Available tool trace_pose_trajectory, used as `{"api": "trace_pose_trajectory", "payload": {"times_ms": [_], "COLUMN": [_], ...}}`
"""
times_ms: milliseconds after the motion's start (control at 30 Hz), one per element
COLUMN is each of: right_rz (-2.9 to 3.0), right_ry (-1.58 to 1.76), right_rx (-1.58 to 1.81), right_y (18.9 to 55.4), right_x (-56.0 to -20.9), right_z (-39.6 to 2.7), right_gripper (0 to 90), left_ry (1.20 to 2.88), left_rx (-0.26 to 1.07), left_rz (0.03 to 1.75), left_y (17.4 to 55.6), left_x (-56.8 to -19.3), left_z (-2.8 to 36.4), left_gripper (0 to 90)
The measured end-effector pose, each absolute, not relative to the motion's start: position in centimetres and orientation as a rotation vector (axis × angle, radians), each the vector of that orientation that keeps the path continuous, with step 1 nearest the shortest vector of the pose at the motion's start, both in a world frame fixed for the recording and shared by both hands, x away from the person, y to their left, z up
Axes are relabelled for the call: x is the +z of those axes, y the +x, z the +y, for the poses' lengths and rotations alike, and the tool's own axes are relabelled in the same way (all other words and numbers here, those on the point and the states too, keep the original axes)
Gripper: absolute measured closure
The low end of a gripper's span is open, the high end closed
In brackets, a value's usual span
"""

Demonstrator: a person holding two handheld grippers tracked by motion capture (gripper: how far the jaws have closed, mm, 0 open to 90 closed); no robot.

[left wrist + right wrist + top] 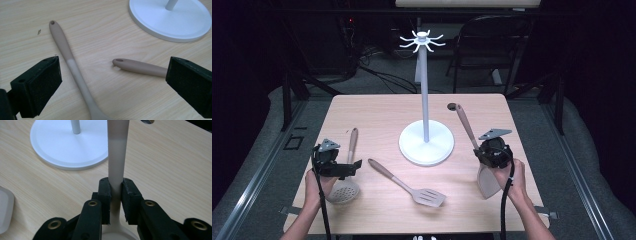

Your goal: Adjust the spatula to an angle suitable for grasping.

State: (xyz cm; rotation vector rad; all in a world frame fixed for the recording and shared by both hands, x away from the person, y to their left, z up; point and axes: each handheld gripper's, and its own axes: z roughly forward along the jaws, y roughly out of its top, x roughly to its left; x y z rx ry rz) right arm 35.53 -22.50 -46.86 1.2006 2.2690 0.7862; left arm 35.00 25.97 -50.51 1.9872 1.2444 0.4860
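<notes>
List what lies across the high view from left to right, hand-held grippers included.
Left hand-held gripper → skimmer → slotted turner → white stand → right hand-held gripper, shut on a spatula.

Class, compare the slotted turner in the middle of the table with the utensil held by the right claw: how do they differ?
The slotted turner lies flat and untouched on the table; the held utensil is clamped by its handle in the right claw. The turner's head has slots; the held utensil's pale head looks solid. Both have beige handles with a hanging hole.
</notes>
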Motion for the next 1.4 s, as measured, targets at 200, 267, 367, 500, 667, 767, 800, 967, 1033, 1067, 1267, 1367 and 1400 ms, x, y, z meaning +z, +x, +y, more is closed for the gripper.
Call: {"api": "trace_pose_trajectory", "payload": {"times_ms": [200,267,367,500,667,767,800,967,1033,1067,1267,1367,1400], "right_rz": [2.292,2.299,2.303,2.303,2.314,2.315,2.316,2.319,2.319,2.318,2.313,2.303,2.296], "right_ry": [1.126,1.102,1.061,1.013,0.985,0.974,0.97,0.943,0.933,0.932,0.916,0.912,0.914], "right_rx": [0.81,0.809,0.822,0.847,0.841,0.848,0.842,0.853,0.857,0.865,0.867,0.882,0.885], "right_y": [35.0,34.8,34.7,34.4,34.0,33.9,33.9,33.9,33.8,33.8,33.7,33.7,33.6], "right_x": [-46.5,-46.3,-46.1,-46.0,-45.8,-45.7,-45.7,-45.5,-45.4,-45.4,-45.2,-45.0,-44.9], "right_z": [-21.3,-20.9,-20.5,-19.8,-19.4,-19.3,-19.2,-18.8,-18.7,-18.6,-18.3,-18.2,-18.1], "right_gripper": [78.7,78.7,78.8,78.7,78.7,78.7,78.7,78.6,78.7,78.6,78.6,78.6,78.6], "left_ry": [2.003,2.009,2.007,1.987,1.97,1.959,1.955,1.937,1.943,1.944,1.943,1.932,1.928], "left_rx": [0.493,0.497,0.503,0.511,0.511,0.512,0.508,0.496,0.499,0.498,0.505,0.509,0.512], "left_rz": [1.199,1.189,1.184,1.183,1.162,1.151,1.148,1.128,1.118,1.114,1.1,1.093,1.089], "left_y": [34.8,34.7,34.6,34.6,34.4,34.4,34.5,34.5,34.5,34.5,34.5,34.6,34.6], "left_x": [-50.2,-50.2,-50.0,-49.6,-49.1,-48.9,-48.9,-48.5,-48.3,-48.3,-47.9,-47.6,-47.5], "left_z": [25.0,24.8,24.6,24.4,23.8,23.3,23.2,22.5,22.2,22.1,21.5,21.3,21.2], "left_gripper": [0.1,0.1,0.1,0.3,0.6,0.3,0.3,0.2,0.2,0.3,0.2,0.2,0.2]}}
